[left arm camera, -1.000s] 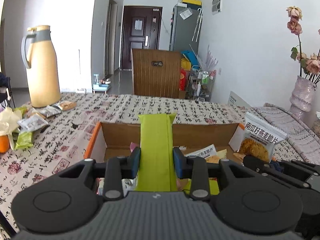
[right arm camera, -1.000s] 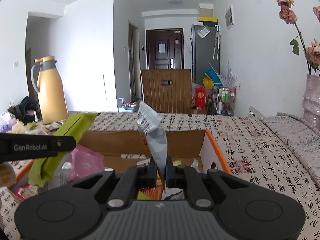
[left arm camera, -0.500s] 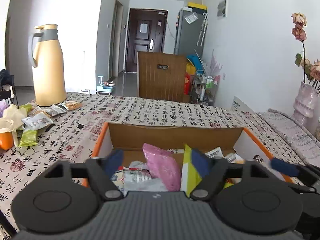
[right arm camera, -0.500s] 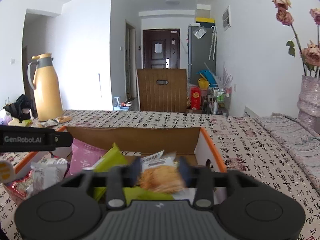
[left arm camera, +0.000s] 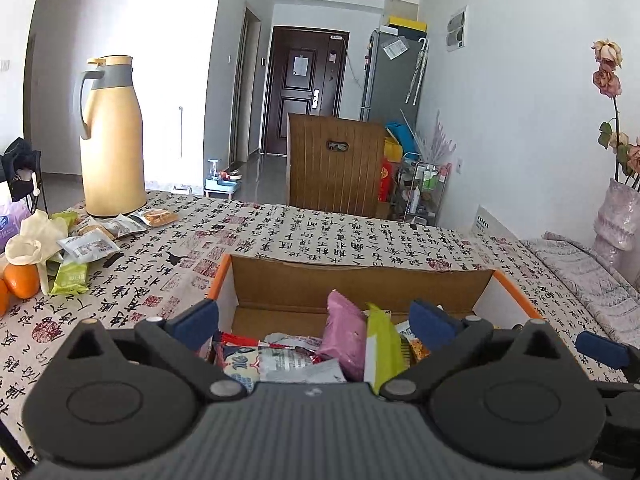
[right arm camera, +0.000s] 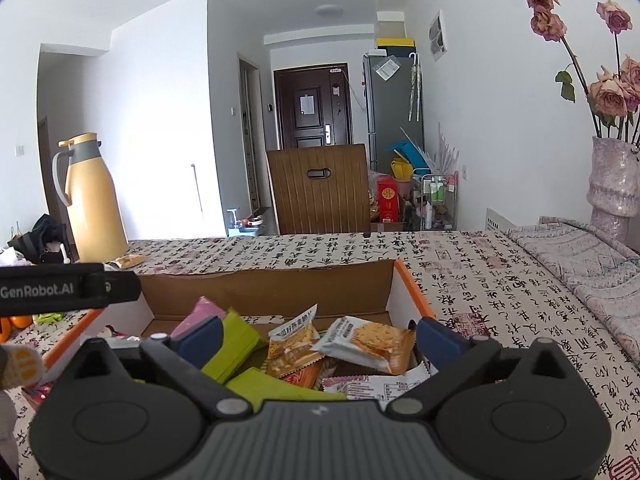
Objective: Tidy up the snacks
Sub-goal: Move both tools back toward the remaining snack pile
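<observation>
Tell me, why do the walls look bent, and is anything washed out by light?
Left wrist view: the fisheye lens bows the walls, and daylight behind the yellow thermos bleaches that wall white. Right wrist view: same curving, dark corners, yet the snacks in the cardboard box stay sharp.

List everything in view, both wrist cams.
cardboard box: 1, brown with orange edges, table centre
snack packets in box: several, pink, green, orange, white
loose snack packets: several, far left by the flask
flask: 1, yellow with grey top, far left
oranges: 2, left edge
tablecloth: 1, calligraphy print
chair: 1, brown, behind table
vase: 1, pink, with flowers, right
left gripper: open, empty, over box
right gripper: open, empty, over box
</observation>
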### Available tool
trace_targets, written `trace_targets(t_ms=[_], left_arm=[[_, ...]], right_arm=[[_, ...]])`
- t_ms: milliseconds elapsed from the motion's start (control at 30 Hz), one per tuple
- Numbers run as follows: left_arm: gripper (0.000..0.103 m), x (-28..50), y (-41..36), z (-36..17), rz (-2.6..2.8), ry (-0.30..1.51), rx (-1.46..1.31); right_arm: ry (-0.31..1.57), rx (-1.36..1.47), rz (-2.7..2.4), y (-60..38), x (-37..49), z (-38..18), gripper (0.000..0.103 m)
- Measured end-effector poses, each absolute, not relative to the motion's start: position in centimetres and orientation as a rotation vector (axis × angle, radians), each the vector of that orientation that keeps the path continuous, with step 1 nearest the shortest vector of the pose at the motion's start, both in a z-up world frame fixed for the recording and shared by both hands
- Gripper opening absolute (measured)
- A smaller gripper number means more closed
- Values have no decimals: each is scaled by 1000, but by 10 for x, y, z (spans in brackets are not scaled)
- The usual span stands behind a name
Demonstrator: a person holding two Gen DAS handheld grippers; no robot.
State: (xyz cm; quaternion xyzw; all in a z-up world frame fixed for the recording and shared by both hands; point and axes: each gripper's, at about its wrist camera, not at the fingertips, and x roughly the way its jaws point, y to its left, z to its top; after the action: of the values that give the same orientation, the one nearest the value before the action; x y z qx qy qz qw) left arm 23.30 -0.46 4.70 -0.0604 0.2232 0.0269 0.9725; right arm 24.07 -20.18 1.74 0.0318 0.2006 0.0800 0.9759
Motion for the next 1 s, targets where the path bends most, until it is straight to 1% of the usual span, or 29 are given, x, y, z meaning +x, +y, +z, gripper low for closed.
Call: trace_targets(t_ms=[467,1000], left_arm=[[103,207,-3,68,75,418,-120],[103,157,14,64,83,431,-99]], right_arm=[[389,43,178,-196,220,33,103],[411,16,191,-189,169,38,103]])
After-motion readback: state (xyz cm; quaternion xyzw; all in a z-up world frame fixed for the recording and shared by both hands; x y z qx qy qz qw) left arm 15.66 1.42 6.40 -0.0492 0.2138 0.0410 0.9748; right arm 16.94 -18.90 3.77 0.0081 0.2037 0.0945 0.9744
